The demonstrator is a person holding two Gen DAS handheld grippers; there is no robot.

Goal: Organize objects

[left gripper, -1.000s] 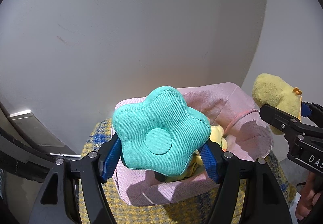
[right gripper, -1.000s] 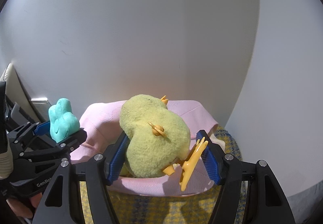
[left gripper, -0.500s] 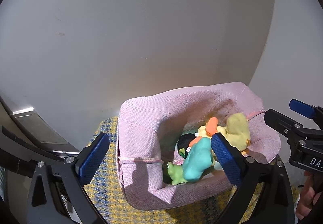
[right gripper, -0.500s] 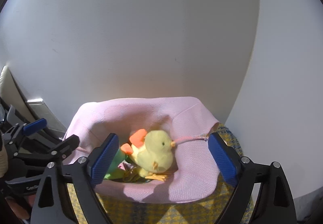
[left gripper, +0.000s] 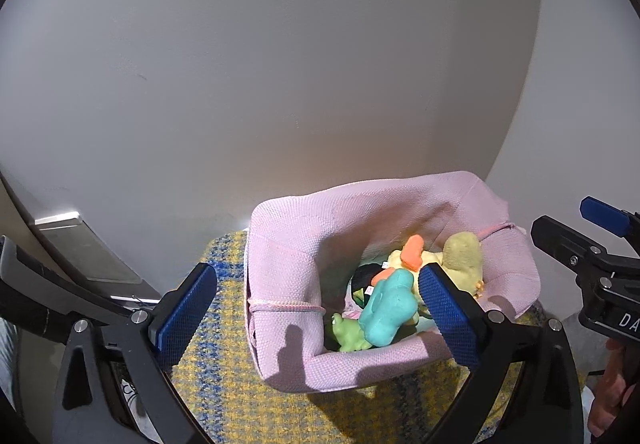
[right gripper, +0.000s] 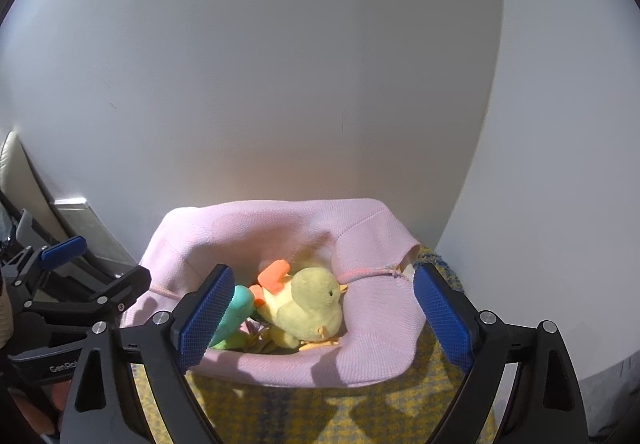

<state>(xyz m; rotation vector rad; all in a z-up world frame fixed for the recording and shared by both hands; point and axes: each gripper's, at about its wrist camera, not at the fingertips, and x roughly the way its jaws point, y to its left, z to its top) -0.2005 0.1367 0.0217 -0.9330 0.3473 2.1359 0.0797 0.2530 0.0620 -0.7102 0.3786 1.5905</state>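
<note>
Both toys have left the jaws since a second ago: the teal flower plush (left gripper: 386,308) and the yellow chick plush (right gripper: 310,304), then clamped one in each tool, now lie inside the pink fabric basket (left gripper: 288,244).

Progress: these two deposits appear complete. No loose item shows outside the basket in either view, so what remains of the tidying cannot be judged from here.

Container: the basket sits on a yellow-and-blue checked cloth (left gripper: 224,384) against a plain grey wall (left gripper: 280,63), soft-sided, its rim slumped on the right. Contents, largest first: the chick, right of centre, lying on the pile; the flower plush to its left, tipped on edge; an orange-topped yellow toy (left gripper: 414,254) behind; a small green figure (left gripper: 348,332) at the near wall; something dark underneath, not identifiable.

Left gripper (left gripper: 316,312): jaws spread wide, having just opened, empty, poised over the basket's near-left corner, touching no toy.

Right gripper (right gripper: 320,318): jaws likewise wide and just opened, nothing between the pads, straddling the near rim with the chick lying free beyond them.
</note>
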